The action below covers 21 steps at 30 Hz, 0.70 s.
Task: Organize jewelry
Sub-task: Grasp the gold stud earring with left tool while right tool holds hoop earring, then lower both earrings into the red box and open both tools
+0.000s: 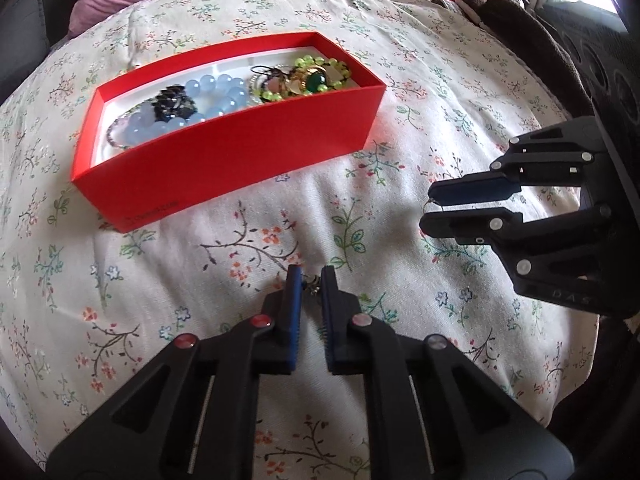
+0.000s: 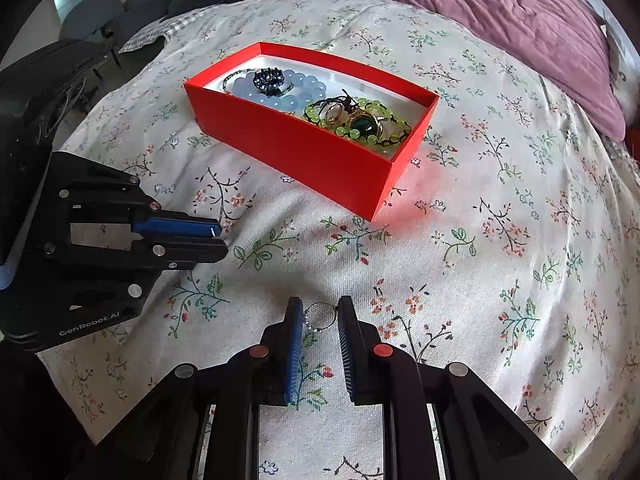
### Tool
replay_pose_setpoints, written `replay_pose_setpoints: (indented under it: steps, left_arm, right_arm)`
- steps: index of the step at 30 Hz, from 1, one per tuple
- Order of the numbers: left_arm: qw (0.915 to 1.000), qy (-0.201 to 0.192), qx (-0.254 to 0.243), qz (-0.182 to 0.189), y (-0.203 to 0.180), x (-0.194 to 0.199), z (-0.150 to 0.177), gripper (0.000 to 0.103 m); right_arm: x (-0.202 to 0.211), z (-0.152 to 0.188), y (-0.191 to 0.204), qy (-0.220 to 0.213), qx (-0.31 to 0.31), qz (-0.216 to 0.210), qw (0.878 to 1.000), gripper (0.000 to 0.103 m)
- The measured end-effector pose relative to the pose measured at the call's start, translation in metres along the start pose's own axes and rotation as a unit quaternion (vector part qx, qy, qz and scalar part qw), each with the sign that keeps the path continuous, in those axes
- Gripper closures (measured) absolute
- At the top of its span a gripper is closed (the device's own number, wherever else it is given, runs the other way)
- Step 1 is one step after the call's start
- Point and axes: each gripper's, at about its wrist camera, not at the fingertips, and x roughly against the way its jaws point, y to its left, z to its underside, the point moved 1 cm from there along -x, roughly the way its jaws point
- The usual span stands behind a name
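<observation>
Two handheld grippers hover over a floral bedspread (image 2: 500,208), both on the near side of one red box (image 2: 304,148). The left gripper (image 1: 311,280) has its jaws narrowly parted around a small dark trinket (image 1: 313,285); whether they pinch it is unclear. The right gripper (image 2: 319,312) has a thin wire hoop earring (image 2: 322,317) spanning its tips, apparently held. Inside the box lie one pale blue bead bracelet (image 2: 298,88), one dark jewelled piece (image 2: 269,79), one green bead bracelet (image 2: 360,120) and one green-stoned ring (image 2: 365,127), tangled with smaller pieces too jumbled to count. Beyond the box, one mauve blanket (image 2: 520,12) is cut off by the frame.
</observation>
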Motion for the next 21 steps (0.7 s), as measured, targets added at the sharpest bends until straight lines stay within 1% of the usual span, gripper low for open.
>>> replay_pose_setpoints:
  steps: [4,9,11,13,21]
  left_arm:
    - [0.9998,-0.009,0.018,-0.003,0.008,0.014,-0.004,0.092]
    - [0.9983,-0.038,0.044,-0.004,0.021,0.039,-0.015,0.092]
    - [0.9974,-0.049,0.053,-0.004,0.027,0.047,-0.019,0.092]
    - [0.9966,-0.056,0.059,-0.008,0.031,0.049,-0.026,0.092]
    - [0.9945,-0.074,0.071,-0.022,0.038,0.053,-0.042,0.092]
  right_arm:
    - [0.005,-0.005,-0.003,-0.006,-0.013,-0.001,1.000,0.085]
    - [0.022,-0.023,-0.002,-0.037,-0.031,-0.008,0.999,0.085]
    - [0.024,-0.027,-0.002,-0.042,-0.033,-0.009,0.999,0.085]
    - [0.028,-0.037,0.001,-0.054,-0.041,-0.012,0.998,0.085]
    - [0.031,-0.062,0.000,-0.076,-0.070,-0.015,0.995,0.085]
